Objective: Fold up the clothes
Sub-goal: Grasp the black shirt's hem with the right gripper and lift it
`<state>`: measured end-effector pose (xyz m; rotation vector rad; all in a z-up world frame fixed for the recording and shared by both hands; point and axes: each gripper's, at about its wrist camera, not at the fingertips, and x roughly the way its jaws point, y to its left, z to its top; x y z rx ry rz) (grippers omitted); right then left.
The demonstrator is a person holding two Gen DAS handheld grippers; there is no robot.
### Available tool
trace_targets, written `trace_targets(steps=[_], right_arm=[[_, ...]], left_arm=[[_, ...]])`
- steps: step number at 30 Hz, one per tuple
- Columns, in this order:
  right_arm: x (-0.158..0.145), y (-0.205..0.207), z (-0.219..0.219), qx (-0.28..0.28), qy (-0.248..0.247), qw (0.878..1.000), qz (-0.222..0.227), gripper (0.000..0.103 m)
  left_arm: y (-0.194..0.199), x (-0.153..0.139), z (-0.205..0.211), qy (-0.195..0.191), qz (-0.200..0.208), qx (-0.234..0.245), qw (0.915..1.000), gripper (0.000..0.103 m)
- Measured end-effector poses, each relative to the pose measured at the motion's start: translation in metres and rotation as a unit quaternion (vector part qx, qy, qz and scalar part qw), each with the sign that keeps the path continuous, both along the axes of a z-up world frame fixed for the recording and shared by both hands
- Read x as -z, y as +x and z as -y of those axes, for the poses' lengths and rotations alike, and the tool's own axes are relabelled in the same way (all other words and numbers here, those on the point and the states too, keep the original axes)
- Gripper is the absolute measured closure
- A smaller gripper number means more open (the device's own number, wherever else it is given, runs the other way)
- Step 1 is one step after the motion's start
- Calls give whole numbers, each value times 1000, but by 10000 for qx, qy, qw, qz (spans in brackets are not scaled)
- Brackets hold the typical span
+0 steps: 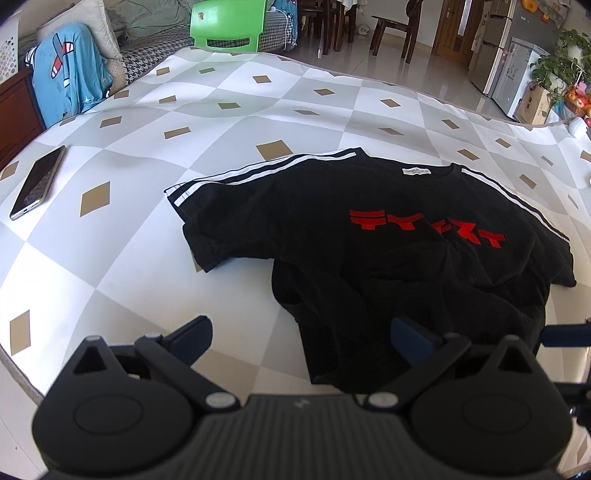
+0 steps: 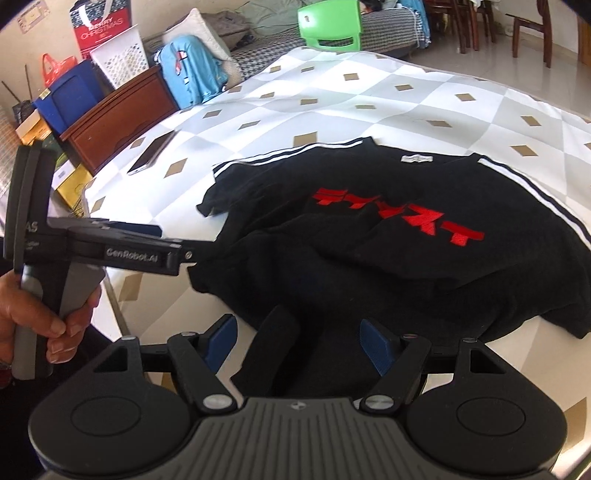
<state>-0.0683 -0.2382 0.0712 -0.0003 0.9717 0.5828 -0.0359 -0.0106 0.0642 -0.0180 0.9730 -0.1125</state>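
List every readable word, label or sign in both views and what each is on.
"MERRY CHRISTMAS": red gift bag.
"GenRobot.AI": left gripper body.
Red characters on the black T-shirt: stylised, not legible.
White neck label: too small to read.

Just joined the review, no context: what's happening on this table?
A person is folding a black T-shirt laid face up on a checkered table, with a two-finger tool in each hand. The left tool is open at the shirt's lower hem, near its left corner. The right tool is open too, with a fold of the hem lying between its fingers, not clamped. The shirt's lower part is bunched and both sleeves are spread out. A phone lies off to the left.
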Motion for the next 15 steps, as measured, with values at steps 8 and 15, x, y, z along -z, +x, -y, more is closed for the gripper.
trace_targets(steps=[8, 15], right_arm=[[20, -19, -31, -406, -425, 9983, 43, 32], [38, -17, -41, -381, -1003, 9939, 238, 60]], left_arm=[[-7, -1, -4, -99, 2, -115, 9999, 0], [-13, -1, -3, -65, 36, -82, 9999, 0]])
